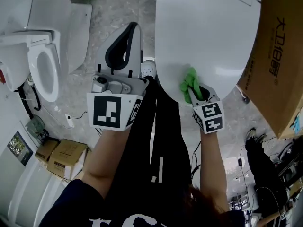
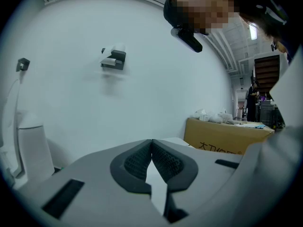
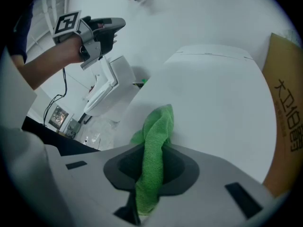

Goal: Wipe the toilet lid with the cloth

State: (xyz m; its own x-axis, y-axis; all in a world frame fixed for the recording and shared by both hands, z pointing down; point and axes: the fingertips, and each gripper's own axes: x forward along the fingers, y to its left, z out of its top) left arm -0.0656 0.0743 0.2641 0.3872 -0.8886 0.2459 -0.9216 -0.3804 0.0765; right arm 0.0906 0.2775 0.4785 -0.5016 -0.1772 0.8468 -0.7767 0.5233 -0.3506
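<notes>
right gripper: jaws clamped on the green cloth, cloth runs up through the gap between the pads and bunches out past the tips

cloth bunch is pressed on the toilet lid, down at the lid's 6 o'clock edge in the head view, the end nearest the person

lid is white, closed, and fills the 12 to 2 o'clock part of the head view

left gripper: jaws closed tip to tip, nothing between them, pointing at a bare white wall with a small dark fixture at 11 o'clock

in the head view the left gripper sits at 9 o'clock of the right one, off the lid and not touching it; right gripper view shows it raised at 11 o'clock

surroundings: cardboard box with printed characters just beside the lid at 3 o'clock, second toilet with seat down at 9 o'clock, well apart, small cartons on the floor at 8 o'clock

person's dark trousers between the two forearms, white shoe by the lid's 7 o'clock edge
</notes>
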